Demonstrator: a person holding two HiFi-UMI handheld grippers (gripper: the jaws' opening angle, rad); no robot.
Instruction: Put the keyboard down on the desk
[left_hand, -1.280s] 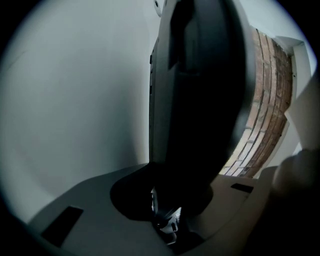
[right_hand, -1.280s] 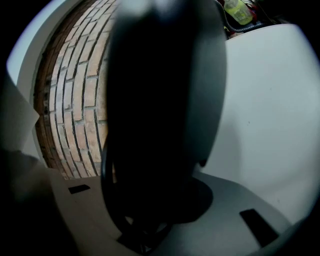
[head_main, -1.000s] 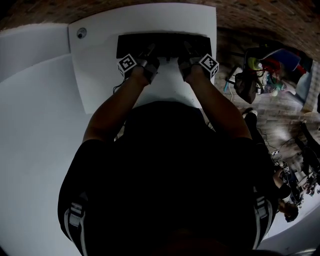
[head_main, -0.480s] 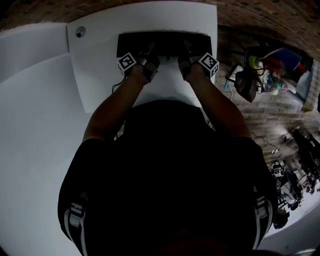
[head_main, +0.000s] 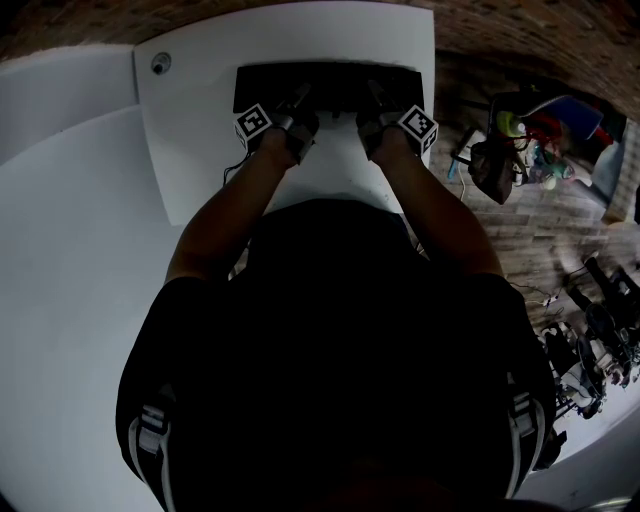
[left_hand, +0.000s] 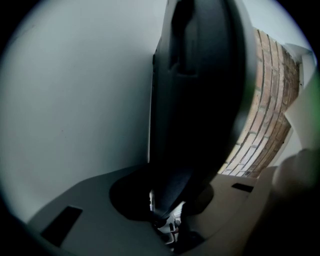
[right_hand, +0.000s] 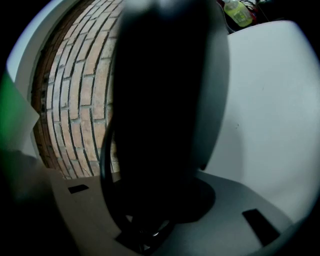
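The black keyboard (head_main: 325, 88) lies flat across the far part of the white desk (head_main: 190, 150). My left gripper (head_main: 298, 105) and right gripper (head_main: 372, 102) are at its near edge, side by side. In the left gripper view the keyboard's edge (left_hand: 200, 100) stands between the jaws of the left gripper (left_hand: 170, 220), with a thin bright slit beside it. In the right gripper view the keyboard (right_hand: 160, 100) fills the space between the jaws of the right gripper (right_hand: 150, 225). Both pairs of jaws have just been opening, with the keyboard still between them.
A round grommet (head_main: 162, 65) sits at the desk's far left corner. A second white surface (head_main: 60, 250) runs along the left. Bags and clutter (head_main: 520, 140) lie on the wooden floor at the right. A brick wall (right_hand: 70, 90) rises behind the desk.
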